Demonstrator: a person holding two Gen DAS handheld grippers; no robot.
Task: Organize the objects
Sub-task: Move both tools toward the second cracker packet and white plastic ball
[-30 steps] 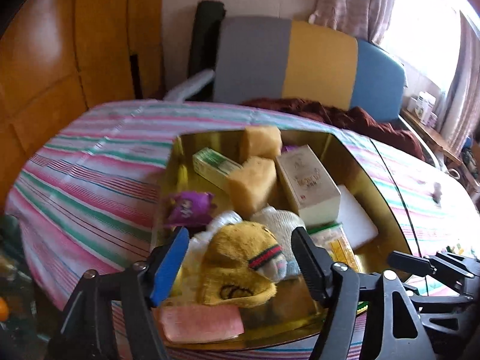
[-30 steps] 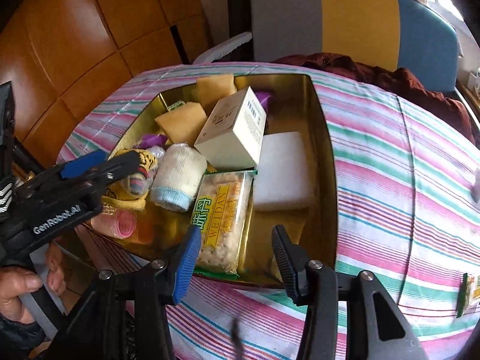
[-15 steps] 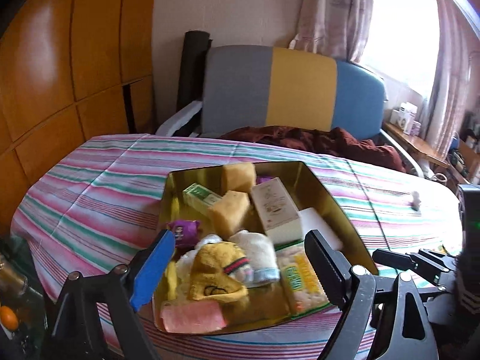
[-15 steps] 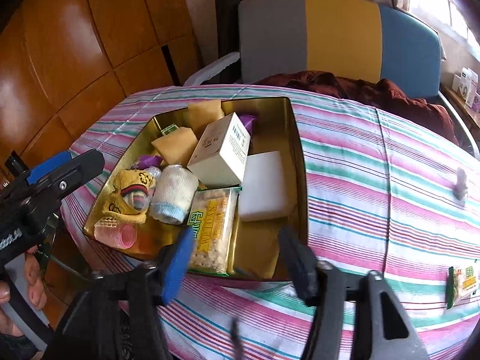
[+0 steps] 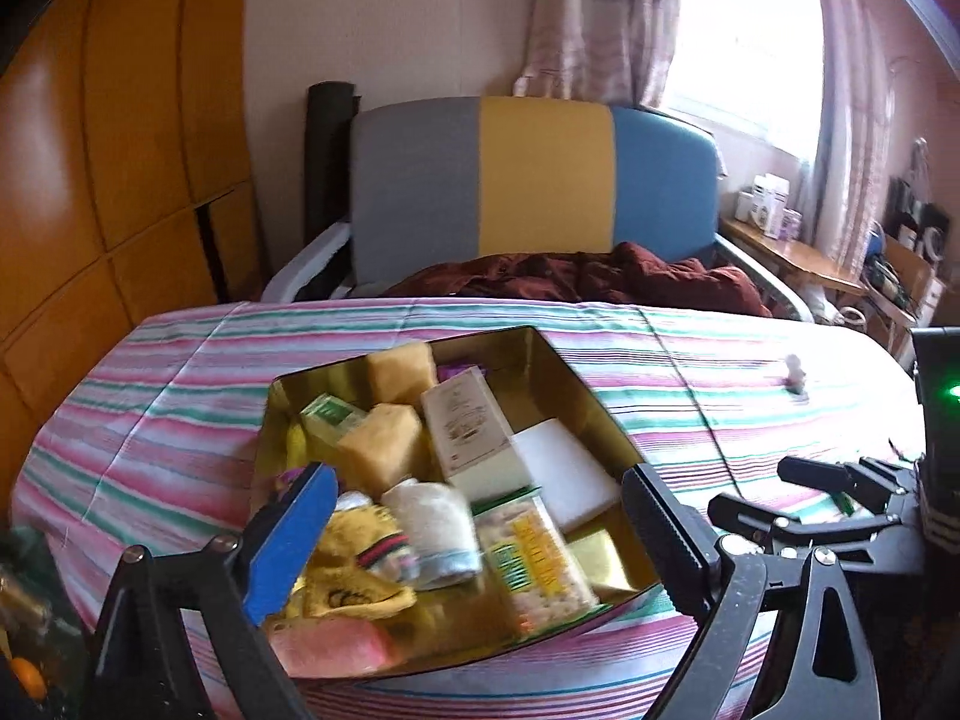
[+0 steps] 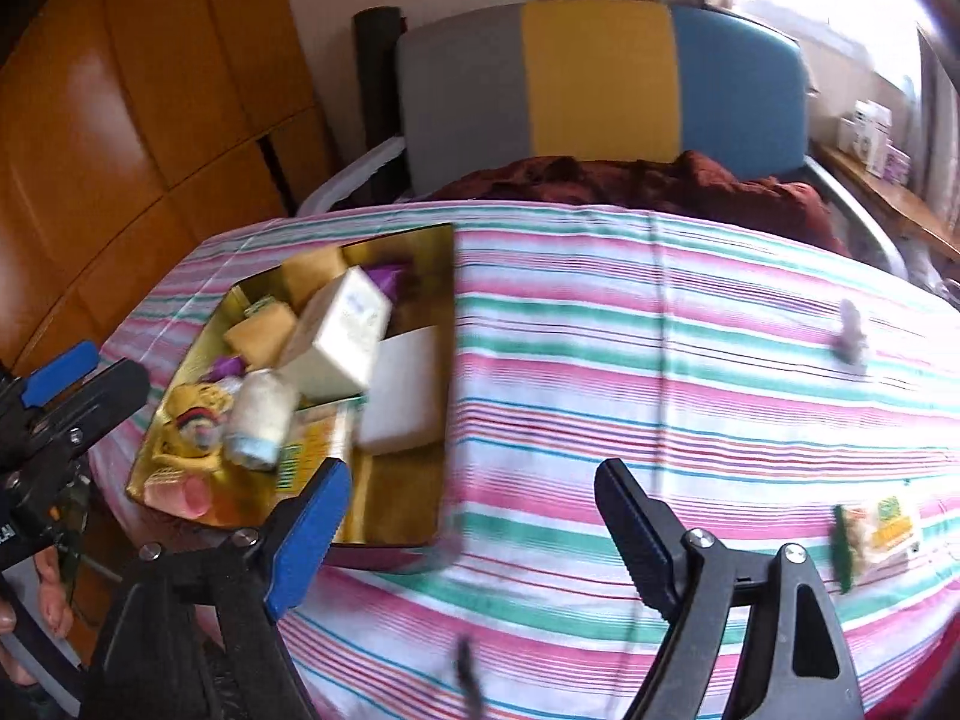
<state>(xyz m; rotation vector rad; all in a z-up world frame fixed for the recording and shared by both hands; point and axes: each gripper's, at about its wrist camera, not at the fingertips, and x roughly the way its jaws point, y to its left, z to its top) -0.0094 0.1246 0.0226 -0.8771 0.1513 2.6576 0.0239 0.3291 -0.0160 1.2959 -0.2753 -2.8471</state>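
A gold tin [image 5: 591, 414] is seen on the striped tablecloth [image 5: 150, 420], just ahead of the left gripper [image 5: 480, 534], whose fingers are spread apart with nothing held. Packed in the tin: two tan sponges [image 5: 384, 447], a cream carton [image 5: 471, 426], a white foam block [image 5: 564, 471], a green-and-yellow snack packet [image 5: 537, 564], a white rolled cloth [image 5: 435, 525], a yellow plush toy [image 5: 360, 564], a pink roller [image 5: 333, 648], a green box [image 5: 330, 417] and a purple wrapper [image 6: 387, 279].

The right gripper [image 6: 468, 531] is likewise held apart and empty, above bare cloth; the tin is ahead-left of it. A second snack packet [image 6: 879, 537] is seen on the cloth to its right, outside the tin, and a small blurred grey-white item [image 6: 849, 336] lies farther ahead-right. A grey, yellow and blue chair [image 6: 600, 81] is seen beyond the table.
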